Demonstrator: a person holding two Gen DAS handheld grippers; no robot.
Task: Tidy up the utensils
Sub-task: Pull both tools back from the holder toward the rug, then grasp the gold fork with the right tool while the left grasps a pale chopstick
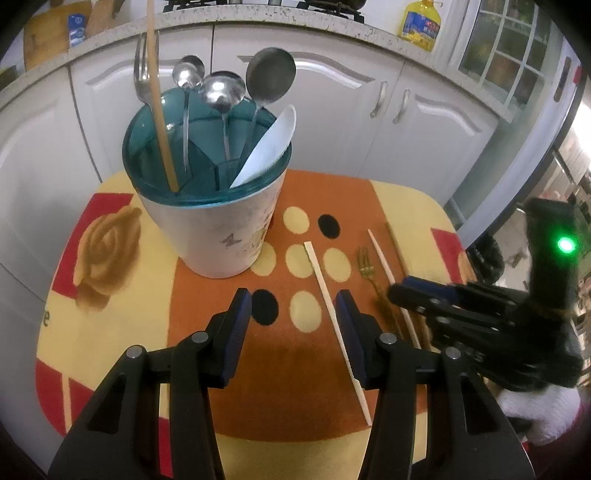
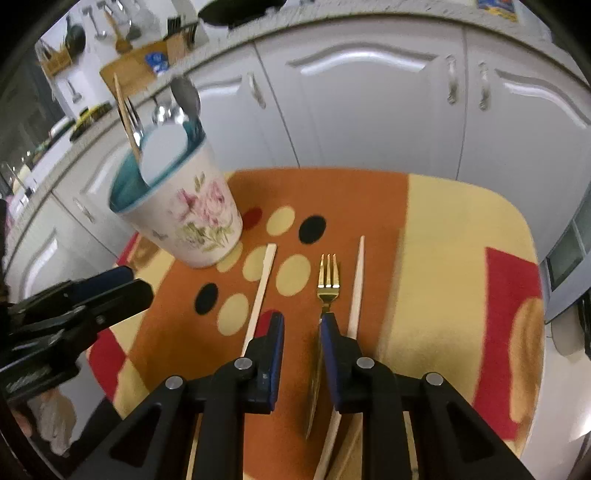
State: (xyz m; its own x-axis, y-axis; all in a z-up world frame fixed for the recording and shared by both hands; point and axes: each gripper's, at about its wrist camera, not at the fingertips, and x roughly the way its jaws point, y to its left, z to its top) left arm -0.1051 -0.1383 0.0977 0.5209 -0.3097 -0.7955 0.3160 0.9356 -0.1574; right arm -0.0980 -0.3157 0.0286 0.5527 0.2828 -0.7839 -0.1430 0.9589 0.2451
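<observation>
A white floral utensil holder (image 1: 218,225) with a teal insert stands at the back left of the mat and holds spoons, a fork, a white spoon and a chopstick. It also shows in the right wrist view (image 2: 192,218). A pale chopstick (image 1: 334,317) lies by my open, empty left gripper (image 1: 293,306). A gold fork (image 2: 328,280) lies on the mat, its handle running between the fingers of my open right gripper (image 2: 302,325). Another pale chopstick (image 2: 357,284) lies just right of the fork. The right gripper shows in the left wrist view (image 1: 417,291).
An orange, yellow and red patterned mat (image 2: 443,229) covers the small table. White cabinets (image 2: 369,103) stand behind it. A yellow oil bottle (image 1: 421,26) and a cutting board (image 1: 44,33) sit on the counter. The left gripper (image 2: 110,291) shows at the left edge.
</observation>
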